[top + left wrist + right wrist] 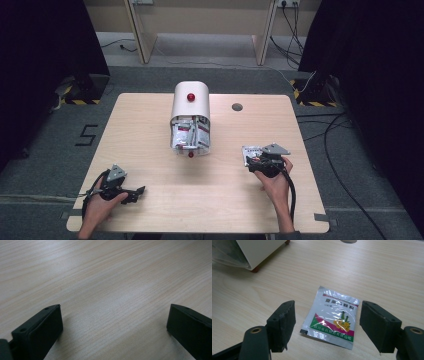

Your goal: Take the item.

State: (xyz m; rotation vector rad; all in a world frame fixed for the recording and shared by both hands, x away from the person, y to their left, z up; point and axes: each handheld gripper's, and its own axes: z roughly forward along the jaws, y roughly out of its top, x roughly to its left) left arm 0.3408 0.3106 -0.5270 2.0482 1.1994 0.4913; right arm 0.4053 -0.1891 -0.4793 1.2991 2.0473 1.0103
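A silver sachet (332,317) with green and red print lies flat on the wooden table (387,272), in the gap between the jaws of my right gripper (327,325). Those jaws stand open, their pads clear of the sachet on both sides. From above, the right gripper (253,163) sits at the table's right with the sachet (251,150) just beyond it. My left gripper (135,194) rests at the near left corner, open over bare wood (115,322). A white dispenser box (190,102) with a red knob stands mid-table, several sachets (189,136) showing in its open front.
A round cable hole (237,106) lies in the tabletop behind the right gripper. The dispenser's corner (257,252) rises at the upper left of the right gripper view. Cables (340,150) run over the floor to the right of the table.
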